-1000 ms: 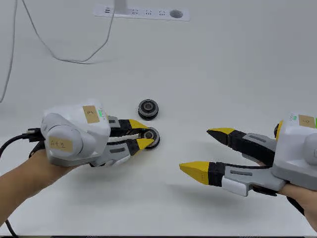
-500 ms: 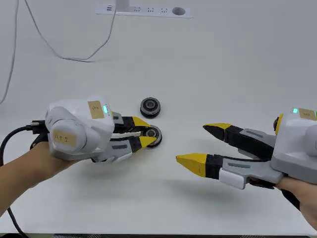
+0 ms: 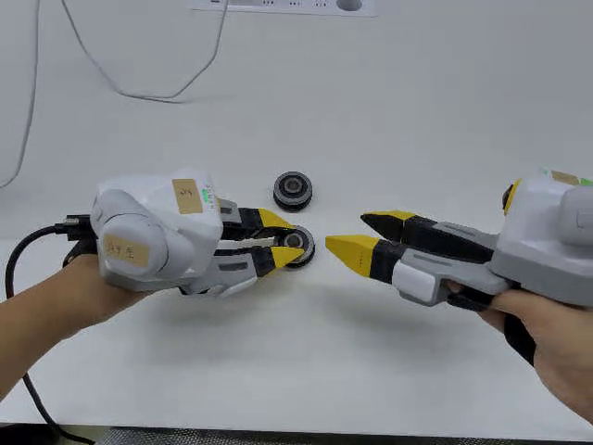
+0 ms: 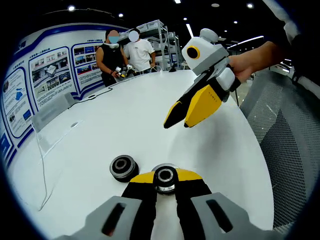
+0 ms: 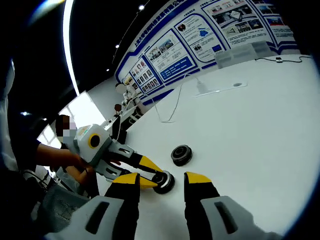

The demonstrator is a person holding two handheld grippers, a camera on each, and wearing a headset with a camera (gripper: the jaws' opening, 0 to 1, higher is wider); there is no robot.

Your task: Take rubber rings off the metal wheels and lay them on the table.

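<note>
the left gripper point(image 3: 289, 239) is clenched on a metal wheel point(image 3: 299, 247), one yellow-tipped jaw on each side of it. the wheel rests on the white table point(image 3: 417, 120) with its flat face up. in the left gripper view its dark rubber ring point(image 4: 165, 186) sits around a shiny hub, pinched between the two jaw tips, so the ring is not off yet.

every other place is given from this held wheel. a second wheel point(image 3: 293, 190) lies just beyond it on the table, near but not touching, also flat and with its own black ring on. the right gripper point(image 3: 354, 234) is just to the right of the held wheel, its tips aimed at it and close to it without touching. its jaws stand apart, released, with nothing between them. in the right gripper view the held wheel shows in the gap between those jaws, a little ahead of their tips.

a person's hand point(image 3: 79, 297) behind the held wheel's left side carries the left gripper, and a black cable point(image 3: 28, 260) trails from that gripper. far beyond the held wheel a white power strip point(image 3: 287, 6) lies at the table's back edge, and a thin grey cord point(image 3: 139, 93) runs from it across the table to the far left.
</note>
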